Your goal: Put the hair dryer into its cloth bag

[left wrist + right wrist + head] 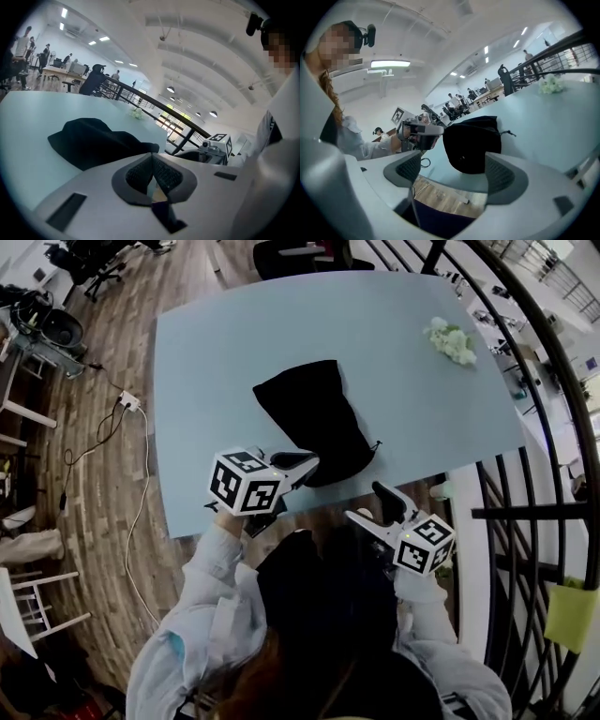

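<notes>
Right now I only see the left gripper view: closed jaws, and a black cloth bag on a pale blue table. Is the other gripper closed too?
Observer: No. The right gripper view shows the right gripper with jaws wide apart, nothing between them.
Operator: Is it over the table?
Observer: No. In the head view it hangs short of the near edge of the pale blue table, right of the black cloth bag.
Operator: Anything on the floor?
Observer: A white power strip with its cable lies on the wooden floor, left of the table.
</notes>
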A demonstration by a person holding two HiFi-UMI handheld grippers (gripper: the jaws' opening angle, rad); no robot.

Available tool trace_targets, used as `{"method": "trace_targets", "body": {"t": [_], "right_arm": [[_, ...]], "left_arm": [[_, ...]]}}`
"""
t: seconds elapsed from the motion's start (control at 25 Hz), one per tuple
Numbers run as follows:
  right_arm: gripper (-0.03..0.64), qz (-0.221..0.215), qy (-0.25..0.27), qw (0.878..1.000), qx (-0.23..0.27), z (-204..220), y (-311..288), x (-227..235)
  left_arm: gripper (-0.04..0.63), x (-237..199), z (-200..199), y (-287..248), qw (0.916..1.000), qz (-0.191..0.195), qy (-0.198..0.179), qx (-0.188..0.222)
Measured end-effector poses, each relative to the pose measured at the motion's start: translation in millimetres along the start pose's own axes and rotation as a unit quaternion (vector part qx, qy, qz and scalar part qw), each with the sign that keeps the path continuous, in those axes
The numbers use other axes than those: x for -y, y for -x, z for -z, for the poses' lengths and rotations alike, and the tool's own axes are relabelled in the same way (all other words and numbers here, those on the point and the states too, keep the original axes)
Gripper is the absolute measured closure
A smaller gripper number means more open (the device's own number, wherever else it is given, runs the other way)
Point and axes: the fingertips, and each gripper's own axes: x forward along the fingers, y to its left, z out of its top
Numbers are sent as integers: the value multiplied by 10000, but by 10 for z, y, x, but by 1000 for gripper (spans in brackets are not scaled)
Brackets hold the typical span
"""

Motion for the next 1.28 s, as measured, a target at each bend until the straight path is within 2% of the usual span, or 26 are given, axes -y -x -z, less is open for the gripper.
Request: {"method": "trace_targets", "body": {"t": [0.12, 0.2, 0.32, 0.4, 0.52, 0.56, 0.64, 0.72, 0.76, 0.84, 0.92, 1.0, 1.04, 1.16, 1.28], "right_arm": [[189, 385, 39, 9992, 93, -15, 386, 248], [189, 651, 183, 9976, 152, -93, 550, 378], [189, 793, 206, 9963, 265, -272, 635, 514], [190, 710, 155, 9971, 239, -408, 624, 582], [207, 531, 306, 9978, 237, -571, 560, 653], [222, 488, 389, 9978, 244, -623, 539, 672], [260, 382, 540, 9975, 263, -718, 513, 702], [287, 241, 717, 9967, 303, -812, 509, 740], [320, 189, 836, 9957, 340, -867, 514, 771], [394, 170, 1072, 9932, 421, -973, 542, 851], [438, 222, 1219, 9910, 502, -1048, 604, 923], [480, 249, 1304, 9893, 611, -1136, 672, 984], [491, 252, 1344, 9884, 668, -1188, 702, 1017], [528, 317, 1570, 9838, 809, -1314, 796, 1087], [569, 436, 1831, 9771, 991, -1462, 869, 1078]], "left_arm": [[578, 234, 209, -305, 9986, 160, -218, -457], [578, 293, 475, -492, 9948, 53, -430, -927], [578, 139, 894, -710, 9854, -508, -668, -1482], [578, 10, 1035, -798, 9816, -931, -639, -1537], [577, -54, 1034, -805, 9852, -1335, -265, -1040], [575, -32, 1013, -786, 9880, -1341, -60, -768], [563, 95, 1001, -717, 9928, -1120, 354, -229], [400, 275, 968, -588, 9938, -808, 679, 336], [391, 343, 902, -490, 9913, -759, 802, 712], [393, 392, 686, -221, 9769, -941, 1023, 1625], [393, 405, 455, 84, 9537, -1265, 1139, 2478], [398, 412, 217, 358, 9289, -1684, 987, 3146], [427, 412, 97, 471, 9165, -1933, 839, 3401], [513, 461, -173, 713, 8843, -2575, 400, 3874], [554, 573, -336, 824, 8657, -3114, -104, 3917]]}}
